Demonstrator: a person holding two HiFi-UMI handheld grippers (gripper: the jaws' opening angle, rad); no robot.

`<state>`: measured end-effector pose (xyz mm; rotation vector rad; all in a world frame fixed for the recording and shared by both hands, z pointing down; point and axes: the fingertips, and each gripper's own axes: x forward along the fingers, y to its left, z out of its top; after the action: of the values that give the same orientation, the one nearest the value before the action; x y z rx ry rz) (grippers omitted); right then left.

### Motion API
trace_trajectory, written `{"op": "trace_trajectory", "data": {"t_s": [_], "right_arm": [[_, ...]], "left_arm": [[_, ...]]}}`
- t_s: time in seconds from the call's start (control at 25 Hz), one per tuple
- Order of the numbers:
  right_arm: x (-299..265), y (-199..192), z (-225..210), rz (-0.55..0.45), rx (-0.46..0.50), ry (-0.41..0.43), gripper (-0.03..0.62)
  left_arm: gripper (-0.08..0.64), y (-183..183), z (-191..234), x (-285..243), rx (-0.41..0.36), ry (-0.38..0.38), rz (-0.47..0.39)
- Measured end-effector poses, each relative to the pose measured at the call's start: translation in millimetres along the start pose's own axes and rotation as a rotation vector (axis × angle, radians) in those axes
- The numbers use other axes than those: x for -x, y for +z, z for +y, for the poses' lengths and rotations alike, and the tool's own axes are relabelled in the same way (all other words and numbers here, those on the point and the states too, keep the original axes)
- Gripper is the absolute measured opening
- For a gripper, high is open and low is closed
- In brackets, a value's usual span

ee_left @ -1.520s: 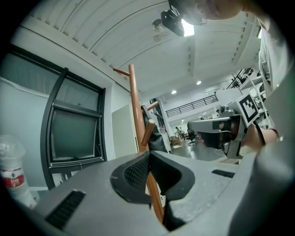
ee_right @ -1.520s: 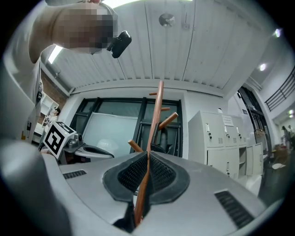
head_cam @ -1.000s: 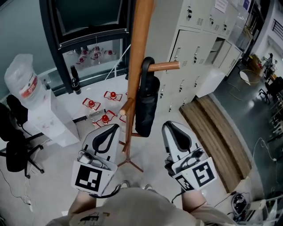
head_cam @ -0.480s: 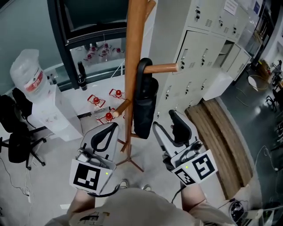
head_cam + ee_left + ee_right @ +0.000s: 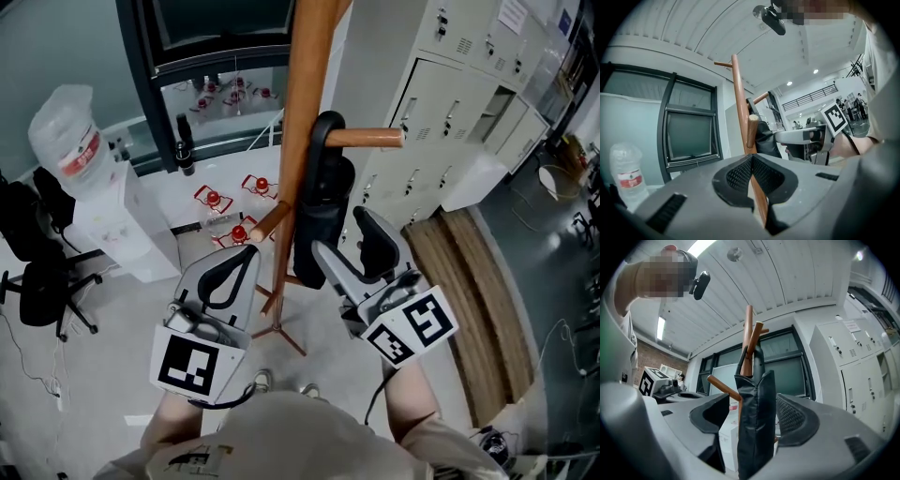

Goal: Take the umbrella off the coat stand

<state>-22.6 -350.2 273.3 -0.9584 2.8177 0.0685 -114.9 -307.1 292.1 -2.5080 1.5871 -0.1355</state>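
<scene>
A black folded umbrella [image 5: 323, 202] hangs by its loop handle from a side peg [image 5: 367, 138] of the wooden coat stand [image 5: 302, 122]. My right gripper [image 5: 339, 232] is at the umbrella's lower part, its jaws opening. In the right gripper view the umbrella [image 5: 754, 418] stands between the two jaws with gaps on both sides, and my right gripper [image 5: 752, 416] does not press on it. My left gripper [image 5: 246, 255] is shut and empty, left of the stand's pole. The left gripper view has the pole [image 5: 740, 108] straight ahead and the umbrella [image 5: 765, 137] to its right.
Pale metal lockers [image 5: 450, 103] stand right of the stand, with a low wooden platform [image 5: 459, 291] before them. A water dispenser with a bottle [image 5: 80, 169] and a black office chair [image 5: 37, 272] are at the left. Red-capped items [image 5: 225, 202] lie on the floor behind the stand.
My right gripper was shut below the umbrella; it has opened and moved forward so that its jaws now stand on either side of the umbrella. The left gripper has barely moved.
</scene>
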Motion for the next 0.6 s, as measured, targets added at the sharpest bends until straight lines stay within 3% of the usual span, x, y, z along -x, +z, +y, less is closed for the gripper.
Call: {"op": "trace_trajectory", "data": {"t_s": [0.6], "right_arm": [[-27, -69, -8, 0.153, -0.041, 0.040, 0.295]], "left_arm": [[0.008, -35, 6, -9, 0.011, 0.013, 0.080]]}}
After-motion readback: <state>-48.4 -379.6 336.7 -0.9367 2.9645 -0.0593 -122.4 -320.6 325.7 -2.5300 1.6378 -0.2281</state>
